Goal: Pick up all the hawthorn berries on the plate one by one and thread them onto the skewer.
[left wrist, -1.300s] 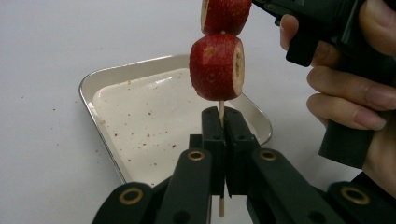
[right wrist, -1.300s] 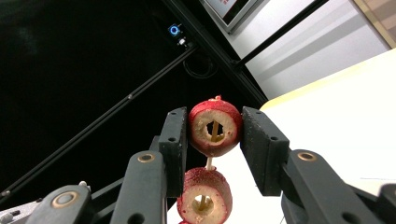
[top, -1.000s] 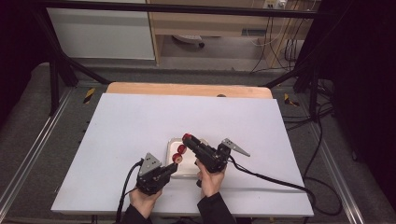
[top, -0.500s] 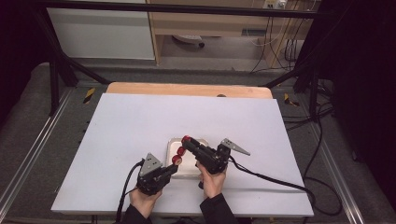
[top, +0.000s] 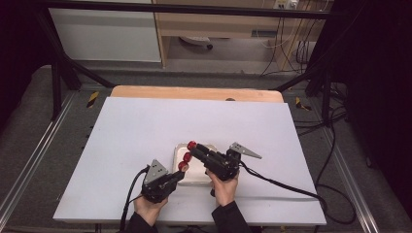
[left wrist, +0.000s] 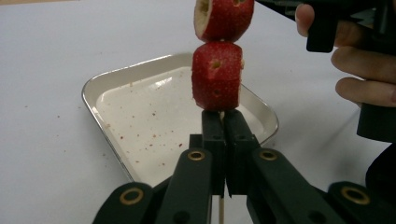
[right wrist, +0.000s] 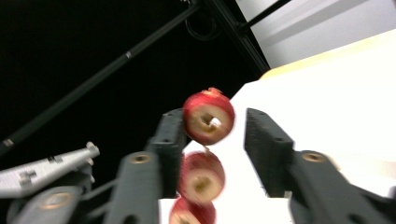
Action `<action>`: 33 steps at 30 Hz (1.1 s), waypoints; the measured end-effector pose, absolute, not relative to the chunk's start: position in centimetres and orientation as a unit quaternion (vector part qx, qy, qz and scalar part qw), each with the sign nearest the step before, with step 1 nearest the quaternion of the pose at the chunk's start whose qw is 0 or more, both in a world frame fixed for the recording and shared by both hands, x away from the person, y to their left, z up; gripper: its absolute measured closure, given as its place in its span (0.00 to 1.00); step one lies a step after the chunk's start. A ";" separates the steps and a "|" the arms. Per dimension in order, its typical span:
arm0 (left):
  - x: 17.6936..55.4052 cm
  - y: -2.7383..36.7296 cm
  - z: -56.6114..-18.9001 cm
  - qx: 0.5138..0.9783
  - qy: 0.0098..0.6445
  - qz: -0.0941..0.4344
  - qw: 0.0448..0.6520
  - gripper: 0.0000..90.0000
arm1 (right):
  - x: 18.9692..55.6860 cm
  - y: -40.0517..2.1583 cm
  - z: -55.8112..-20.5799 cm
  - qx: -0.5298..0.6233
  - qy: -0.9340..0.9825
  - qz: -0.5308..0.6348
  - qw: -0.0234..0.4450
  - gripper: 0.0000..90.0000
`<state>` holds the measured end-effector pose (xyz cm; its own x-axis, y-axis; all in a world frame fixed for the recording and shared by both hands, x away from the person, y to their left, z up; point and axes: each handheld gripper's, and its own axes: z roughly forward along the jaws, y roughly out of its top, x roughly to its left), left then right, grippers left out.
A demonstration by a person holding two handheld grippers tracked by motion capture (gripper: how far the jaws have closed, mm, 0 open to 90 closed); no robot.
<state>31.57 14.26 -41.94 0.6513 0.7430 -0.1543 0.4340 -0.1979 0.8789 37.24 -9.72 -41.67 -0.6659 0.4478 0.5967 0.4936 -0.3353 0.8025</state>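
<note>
Three red strawberry pieces [top: 187, 157] sit in a row on a thin wooden skewer [left wrist: 221, 207] above a white tray [top: 198, 173]. My left gripper [top: 180, 174] is shut on the skewer just under the lowest piece [left wrist: 217, 77]; its jaws [left wrist: 223, 126] press together on the stick. My right gripper [top: 193, 148] reaches in from the right, jaws open on either side of the top piece [right wrist: 208, 116]. A gap shows between that piece and the right-hand jaw. Two more pieces [right wrist: 201, 177] hang below it, blurred.
The tray [left wrist: 154, 126] holds only red specks and lies on a white table sheet [top: 145, 126]. A wooden edge [top: 194, 92] runs along the far side. Black frame bars [top: 63, 68] and cables [top: 291, 187] surround the table.
The right gripper's tip and the top strawberry piece have shifted slightly down and left toward the other pieces. The left gripper has stayed where it was.
</note>
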 end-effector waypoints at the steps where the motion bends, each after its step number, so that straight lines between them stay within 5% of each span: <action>1: 31.6 14.4 -41.9 0.759 0.386 0.157 0.500 0.98 | 37.2 -9.9 -41.5 -0.406 -0.587 -0.701 0.009 0.58; 16: 31.9 15.2 -42.0 0.781 0.367 0.158 0.480 0.98 | 37.7 -14.4 -41.8 -0.388 -0.723 -0.564 -0.087 0.17; 33: 34.0 15.9 -40.4 0.816 0.353 0.138 0.435 0.98 | 36.5 -21.6 -43.9 -0.377 -0.783 -0.477 -0.131 0.01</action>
<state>33.99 15.86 -40.39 0.7122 0.6971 -0.0826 0.4569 -0.3710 0.8084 36.50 -21.63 -43.93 -0.6814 0.7153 0.1548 0.4652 0.2601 0.8461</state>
